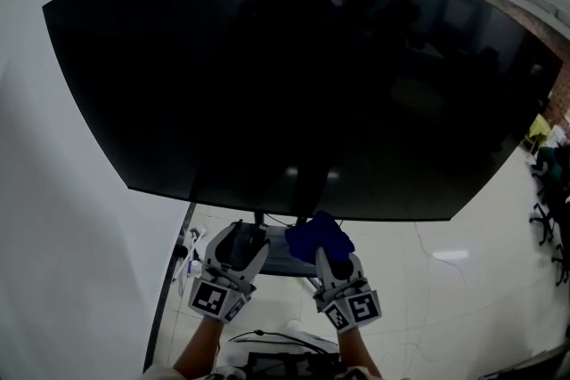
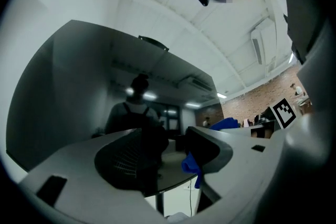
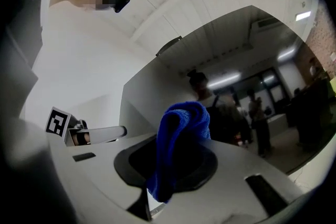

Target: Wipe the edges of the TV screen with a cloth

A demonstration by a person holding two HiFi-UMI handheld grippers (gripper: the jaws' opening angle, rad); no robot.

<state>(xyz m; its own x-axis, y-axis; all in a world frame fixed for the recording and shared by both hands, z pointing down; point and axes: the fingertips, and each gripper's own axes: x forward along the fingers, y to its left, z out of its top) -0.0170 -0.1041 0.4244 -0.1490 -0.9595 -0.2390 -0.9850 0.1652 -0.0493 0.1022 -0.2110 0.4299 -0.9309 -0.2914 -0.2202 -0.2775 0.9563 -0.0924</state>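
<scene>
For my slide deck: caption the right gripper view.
Right gripper shut on a blue cloth, pointed at the dark TV screen.

Office: big TV [image 1: 294, 76], swivel chairs [image 1: 541, 216] (brick wall [image 2: 262, 93]).

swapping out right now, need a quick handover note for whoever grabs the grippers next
Left gripper: jaws apart, nothing clamped, beside the right one.
Right gripper: shut on the blue cloth, held just under the TV screen at its bottom edge, near the middle; contact unclear.
Done: no wiped edge can be confirmed.
Left: probably all four edges, starting with the bottom.
</scene>
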